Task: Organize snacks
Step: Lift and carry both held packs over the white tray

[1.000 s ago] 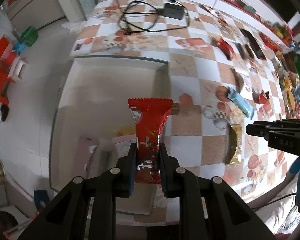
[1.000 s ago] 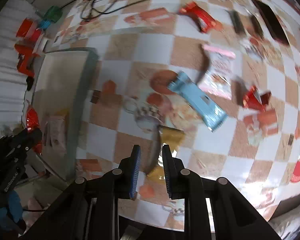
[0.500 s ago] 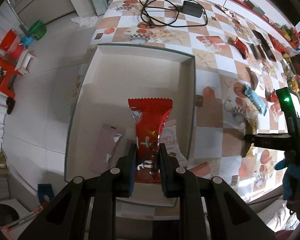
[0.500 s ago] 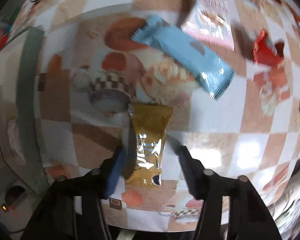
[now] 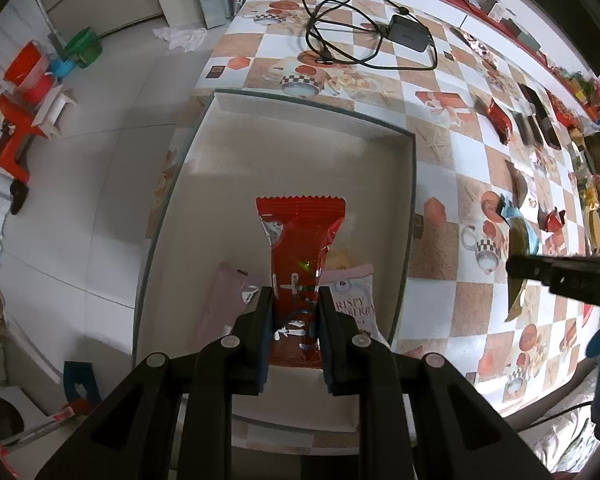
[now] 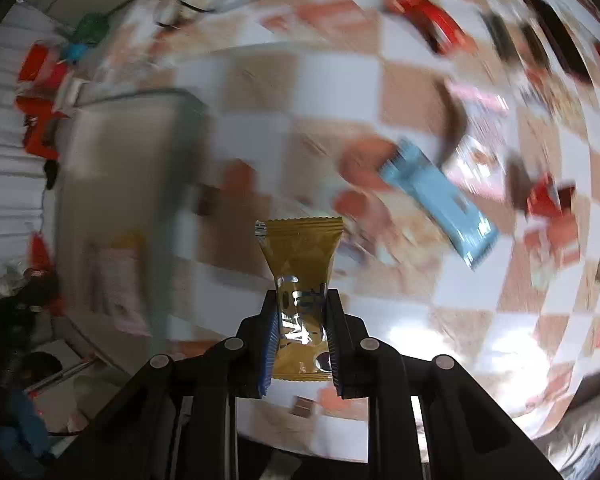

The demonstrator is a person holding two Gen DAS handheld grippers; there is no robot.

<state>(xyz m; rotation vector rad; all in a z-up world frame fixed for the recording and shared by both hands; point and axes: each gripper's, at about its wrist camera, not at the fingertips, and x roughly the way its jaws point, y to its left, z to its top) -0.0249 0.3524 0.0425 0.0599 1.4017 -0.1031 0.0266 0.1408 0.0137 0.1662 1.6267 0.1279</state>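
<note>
My left gripper (image 5: 294, 300) is shut on a red snack packet (image 5: 298, 240) and holds it above the white box (image 5: 300, 132), over its near half. In the box lie a pink "crispy" packet (image 5: 354, 304) and a pale pink packet (image 5: 224, 300). My right gripper (image 6: 300, 304) is shut on a gold snack packet (image 6: 300, 256) and holds it above the checkered table; it also shows at the right of the left wrist view (image 5: 518, 292). The right wrist view is blurred by motion.
Loose snacks lie on the table: a light blue bar (image 6: 440, 204), a pink packet (image 6: 480, 148), red packets (image 6: 432, 20) and dark bars (image 5: 536, 120). A charger with black cable (image 5: 408, 32) lies at the table's far end. Floor and red stools (image 5: 20, 120) are left.
My left gripper carried the red packet leftward over the box. My right gripper opened around the gold packet on the table, shut on it and lifted it.
</note>
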